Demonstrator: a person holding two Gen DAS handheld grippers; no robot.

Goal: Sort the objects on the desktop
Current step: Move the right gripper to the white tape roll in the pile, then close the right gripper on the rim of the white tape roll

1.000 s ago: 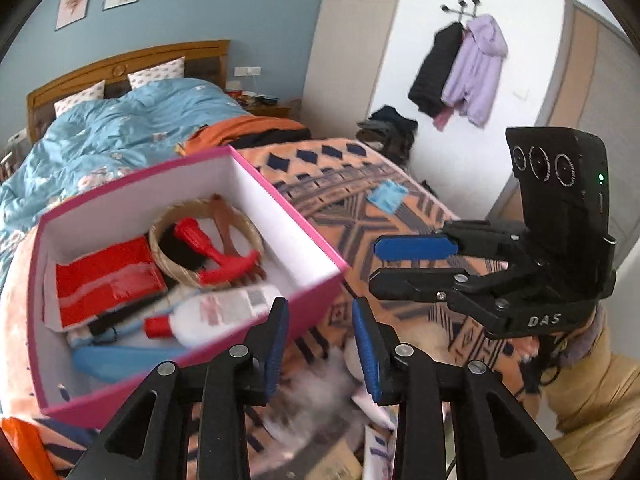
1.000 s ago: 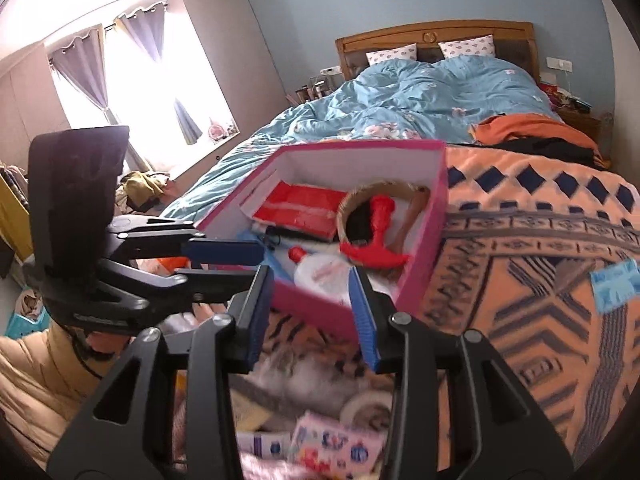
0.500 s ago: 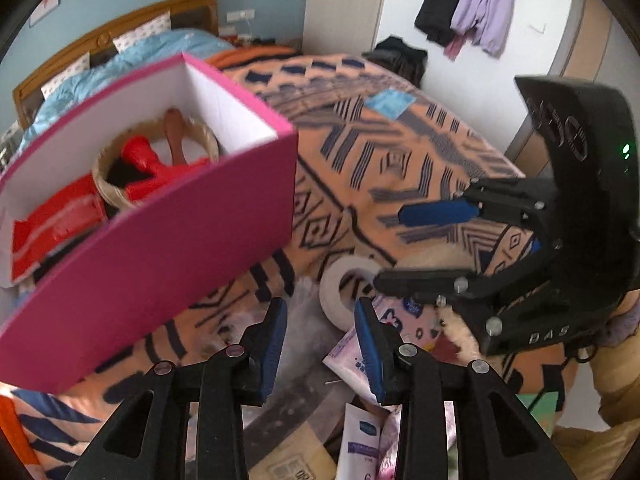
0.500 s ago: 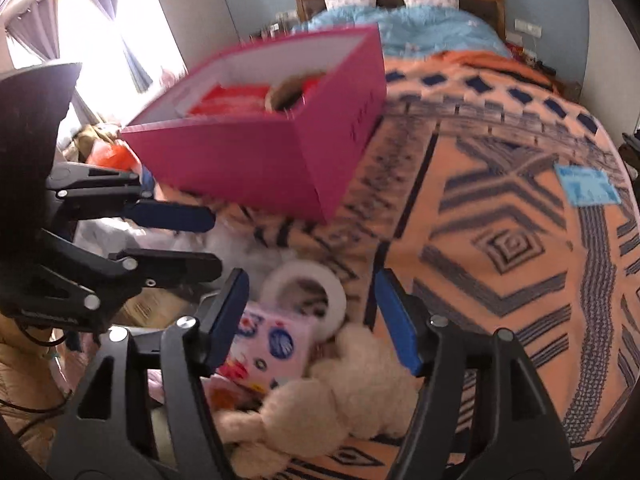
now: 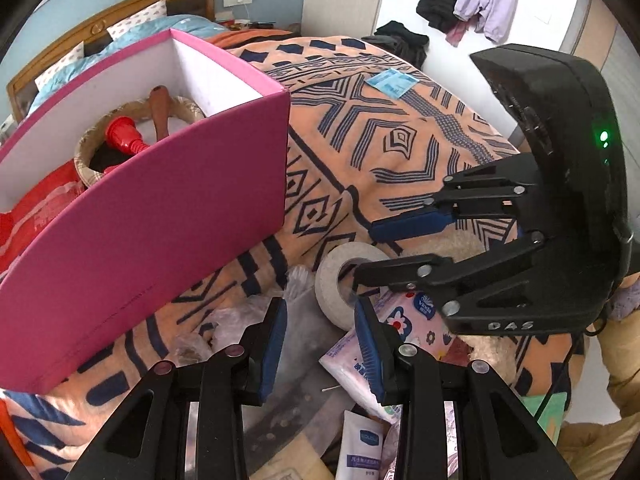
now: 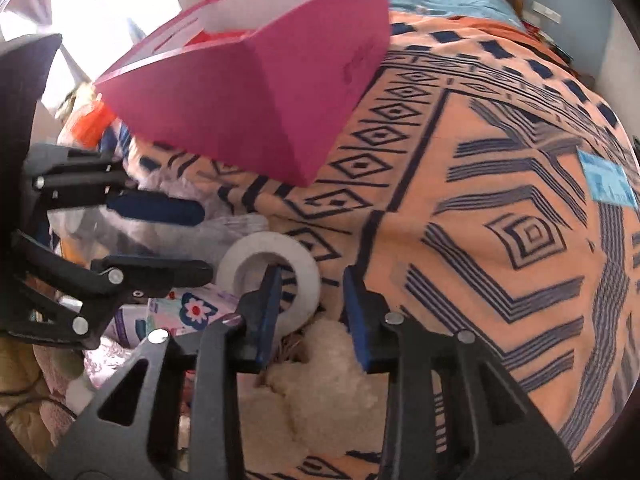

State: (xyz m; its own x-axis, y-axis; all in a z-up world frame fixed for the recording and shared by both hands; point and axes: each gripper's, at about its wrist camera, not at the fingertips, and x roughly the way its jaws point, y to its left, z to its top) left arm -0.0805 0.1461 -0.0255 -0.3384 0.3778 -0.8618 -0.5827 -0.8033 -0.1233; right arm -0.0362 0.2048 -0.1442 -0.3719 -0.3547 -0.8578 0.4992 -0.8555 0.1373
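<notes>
A white tape roll lies in a pile of loose things at the near edge of the orange patterned blanket. My right gripper straddles the roll's wall, one finger in the hole and one outside. Its jaws are closing, and a gap still shows beside the outer pad. My left gripper hovers just left of the roll over clear plastic, narrowly open and holding nothing. The pink box stands on the blanket behind the pile.
Inside the box are a wicker basket, a red tool and a red packet. A flowered tissue pack, a cream plush toy and a white tube crowd the pile. A blue packet lies farther out on the blanket.
Both grippers dropped from above the box to the pile in front of it. The right jaws spread wide, then narrowed around the tape roll's wall. The left jaws kept their gap.
</notes>
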